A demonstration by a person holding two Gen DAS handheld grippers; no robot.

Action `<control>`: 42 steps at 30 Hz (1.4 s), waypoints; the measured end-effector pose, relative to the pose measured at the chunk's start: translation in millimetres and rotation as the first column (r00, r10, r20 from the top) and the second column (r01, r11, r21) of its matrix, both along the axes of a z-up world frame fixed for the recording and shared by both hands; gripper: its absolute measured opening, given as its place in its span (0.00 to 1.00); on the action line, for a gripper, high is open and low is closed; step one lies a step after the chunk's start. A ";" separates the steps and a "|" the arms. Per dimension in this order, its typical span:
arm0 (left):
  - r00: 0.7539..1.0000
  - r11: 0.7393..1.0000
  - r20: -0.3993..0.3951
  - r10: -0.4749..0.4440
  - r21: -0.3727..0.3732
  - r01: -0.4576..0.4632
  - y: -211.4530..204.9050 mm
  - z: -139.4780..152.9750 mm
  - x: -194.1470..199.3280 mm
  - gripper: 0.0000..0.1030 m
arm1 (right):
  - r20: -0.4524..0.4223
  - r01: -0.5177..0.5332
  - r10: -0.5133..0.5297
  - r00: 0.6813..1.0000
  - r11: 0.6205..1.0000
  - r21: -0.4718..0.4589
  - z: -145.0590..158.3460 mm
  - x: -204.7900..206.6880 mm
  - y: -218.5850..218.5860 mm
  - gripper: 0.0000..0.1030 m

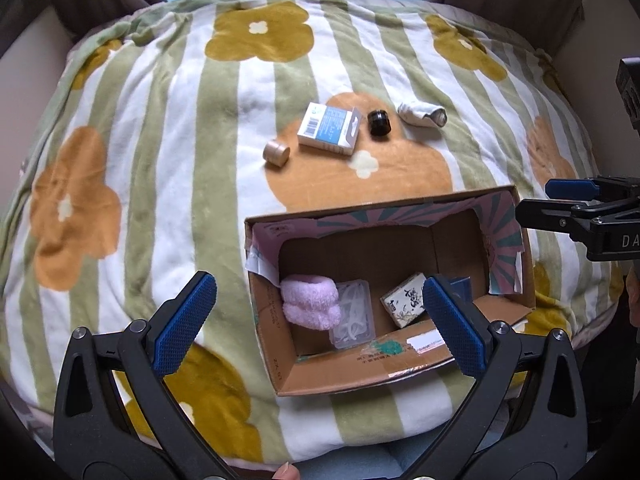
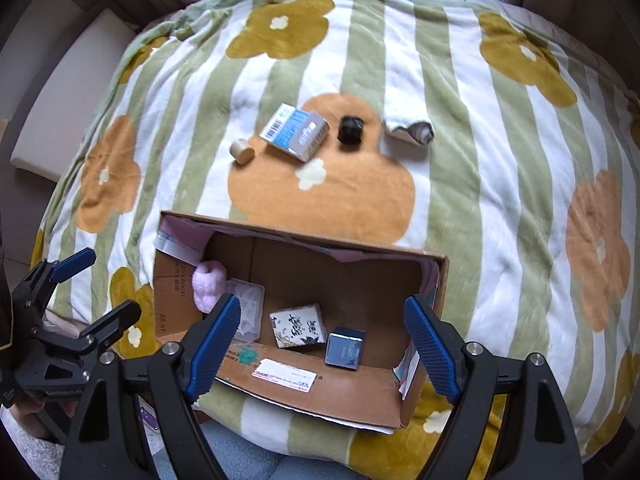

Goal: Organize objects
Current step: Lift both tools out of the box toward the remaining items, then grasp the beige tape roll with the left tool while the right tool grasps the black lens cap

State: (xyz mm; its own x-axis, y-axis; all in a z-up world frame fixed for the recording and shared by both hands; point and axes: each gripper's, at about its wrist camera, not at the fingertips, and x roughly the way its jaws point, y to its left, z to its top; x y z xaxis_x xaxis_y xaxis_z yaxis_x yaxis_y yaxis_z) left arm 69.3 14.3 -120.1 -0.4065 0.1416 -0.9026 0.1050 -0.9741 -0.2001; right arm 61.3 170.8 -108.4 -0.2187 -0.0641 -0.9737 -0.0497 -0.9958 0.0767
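An open cardboard box (image 1: pixel 360 376) (image 2: pixel 304 396) sits on the flowered blanket. Inside lie a pink fluffy roll (image 1: pixel 310 300) (image 2: pixel 206 284), a clear plastic case (image 1: pixel 354 318) (image 2: pixel 250 308), a white patterned box (image 1: pixel 404 300) (image 2: pixel 298 326) and a small dark blue box (image 2: pixel 345 348). Beyond the box lie a tan cylinder (image 1: pixel 276 153) (image 2: pixel 241 151), a blue-white carton (image 1: pixel 330 129) (image 2: pixel 295 132), a black jar (image 1: pixel 377 123) (image 2: pixel 351 129) and a rolled white sock (image 1: pixel 422 115) (image 2: pixel 409 130). My left gripper (image 1: pixel 320 320) (image 2: pixel 98 286) is open and empty above the box's near left. My right gripper (image 2: pixel 324 340) (image 1: pixel 536 198) is open and empty over the box.
The striped flowered blanket (image 1: pixel 160 160) (image 2: pixel 500 160) covers a rounded cushion. Brown curtains and a light blue surface stand behind it. A beige ledge (image 2: pixel 68 92) lies at the left.
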 end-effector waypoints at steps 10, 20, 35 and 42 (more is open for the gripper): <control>0.996 0.996 -0.022 0.082 0.045 -0.080 -26.3 5.9 -28.4 1.00 | -0.062 -0.027 0.029 0.998 0.999 0.032 18.3 -25.1 1.1 0.79; 0.993 0.991 -0.009 0.115 0.068 -0.114 -48.7 -13.7 -66.8 1.00 | -0.065 -0.021 0.020 0.998 1.000 -0.013 6.5 -65.9 10.4 0.79; 0.974 0.968 0.108 0.200 0.130 -0.213 -88.7 -84.6 -127.0 0.90 | -0.015 0.112 -0.114 0.993 0.989 -0.100 -48.9 -131.6 36.2 0.76; 0.974 0.975 0.148 0.171 0.116 -0.189 -95.6 -118.7 -155.1 0.87 | 0.032 0.158 -0.156 0.987 0.982 -0.106 -82.0 -157.0 46.0 0.71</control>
